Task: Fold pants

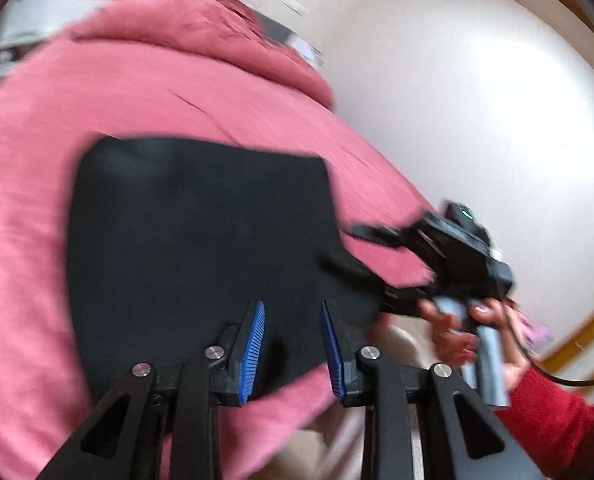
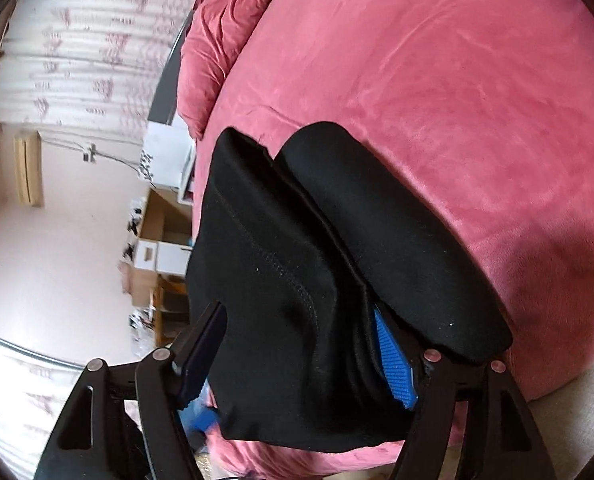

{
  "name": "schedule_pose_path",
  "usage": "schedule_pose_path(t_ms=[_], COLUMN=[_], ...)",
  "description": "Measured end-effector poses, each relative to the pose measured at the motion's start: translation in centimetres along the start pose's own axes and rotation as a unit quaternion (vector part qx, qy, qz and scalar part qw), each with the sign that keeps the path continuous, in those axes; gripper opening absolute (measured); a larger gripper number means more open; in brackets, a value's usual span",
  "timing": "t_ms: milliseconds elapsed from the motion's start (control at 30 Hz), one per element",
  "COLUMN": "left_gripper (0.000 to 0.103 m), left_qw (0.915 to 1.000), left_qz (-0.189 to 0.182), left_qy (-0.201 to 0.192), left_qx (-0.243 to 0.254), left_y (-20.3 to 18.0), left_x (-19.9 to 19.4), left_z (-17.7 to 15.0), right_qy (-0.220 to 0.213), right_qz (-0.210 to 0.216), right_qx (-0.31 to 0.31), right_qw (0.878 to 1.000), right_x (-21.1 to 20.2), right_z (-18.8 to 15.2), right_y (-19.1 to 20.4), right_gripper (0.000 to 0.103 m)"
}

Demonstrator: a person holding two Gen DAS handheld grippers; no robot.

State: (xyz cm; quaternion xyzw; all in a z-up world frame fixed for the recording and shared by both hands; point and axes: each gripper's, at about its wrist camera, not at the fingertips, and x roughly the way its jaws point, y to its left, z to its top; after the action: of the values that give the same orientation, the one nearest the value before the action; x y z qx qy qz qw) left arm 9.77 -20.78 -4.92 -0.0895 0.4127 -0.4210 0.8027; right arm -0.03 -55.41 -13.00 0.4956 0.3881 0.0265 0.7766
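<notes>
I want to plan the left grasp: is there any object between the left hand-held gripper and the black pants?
Nothing visible. The left hand-held gripper is open directly over the black pants on the pink bedspread.

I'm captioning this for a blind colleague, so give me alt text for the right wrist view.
The right gripper has black pants bunched between its blue-padded fingers, the fabric draping over them above a pink bedspread. To the left, a pale floor, cardboard boxes and patterned curtains.
</notes>
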Motion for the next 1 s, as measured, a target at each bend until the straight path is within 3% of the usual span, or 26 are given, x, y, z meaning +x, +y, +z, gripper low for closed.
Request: schedule_pose_path(t_ms=[67, 167, 200, 233, 267, 333, 567, 667, 733, 867, 1000], left_gripper=[0.029, 0.029, 0.029, 0.029, 0.029, 0.029, 0.029, 0.029, 0.029, 0.029, 0.029], left_qw=[0.9988, 0.9957, 0.9954, 0.9952, 0.9949, 0.9953, 0.9965, 0.9966, 0.9965, 0.9957, 0.9945], left_qz=[0.045, 0.088, 0.09, 0.09, 0.091, 0.088, 0.08, 0.081, 0.083, 0.091, 0.103], left_qy=[-0.02, -0.015, -0.011, -0.008, -0.007, -0.004, -0.017, -0.01, 0.001, 0.015, 0.016], left_qx=[-0.005, -0.023, -0.031, -0.038, -0.042, -0.04, -0.017, -0.011, -0.011, -0.005, 0.016], left_y=[1.5, 3.5, 3.9, 4.2, 4.4, 4.0, 1.7, 1.3, 1.2, 1.0, 0.6], left_x=[-0.7, -1.3, -1.0, -0.7, -0.3, 0.3, 0.8, 2.0, 2.8, 4.7, 5.9], left_z=[0.0, -1.3, -1.7, -1.8, -2.0, -1.9, -0.6, -0.2, -0.3, -0.6, -1.0], right_qy=[0.008, 0.007, 0.008, 0.013, 0.024, 0.024, -0.045, -0.072, -0.075, -0.06, -0.069], right_qz=[-0.014, -0.049, -0.068, -0.082, -0.117, -0.141, -0.142, -0.164, -0.181, -0.202, -0.186], right_qx=[-0.011, -0.041, -0.055, -0.067, -0.093, -0.115, -0.193, -0.217, -0.22, -0.179, -0.16], right_qw=[1.0, 0.998, 0.996, 0.994, 0.988, 0.983, 0.97, 0.96, 0.956, 0.961, 0.967], right_x=[0.6, 1.4, 1.7, 2.1, 2.6, 2.7, -1.0, -2.3, -2.0, -0.4, 0.4], right_z=[0.2, 0.1, 0.0, 0.0, -0.1, -0.2, 0.6, 0.3, 0.4, 0.2, -0.2], right_y=[0.3, 1.3, 1.7, 2.0, 2.7, 3.7, 8.9, 10.1, 9.3, 5.5, 2.3], right_gripper=[0.074, 0.071, 0.058, 0.037, 0.027, 0.02, 0.015, 0.014, 0.014, 0.014, 0.016])
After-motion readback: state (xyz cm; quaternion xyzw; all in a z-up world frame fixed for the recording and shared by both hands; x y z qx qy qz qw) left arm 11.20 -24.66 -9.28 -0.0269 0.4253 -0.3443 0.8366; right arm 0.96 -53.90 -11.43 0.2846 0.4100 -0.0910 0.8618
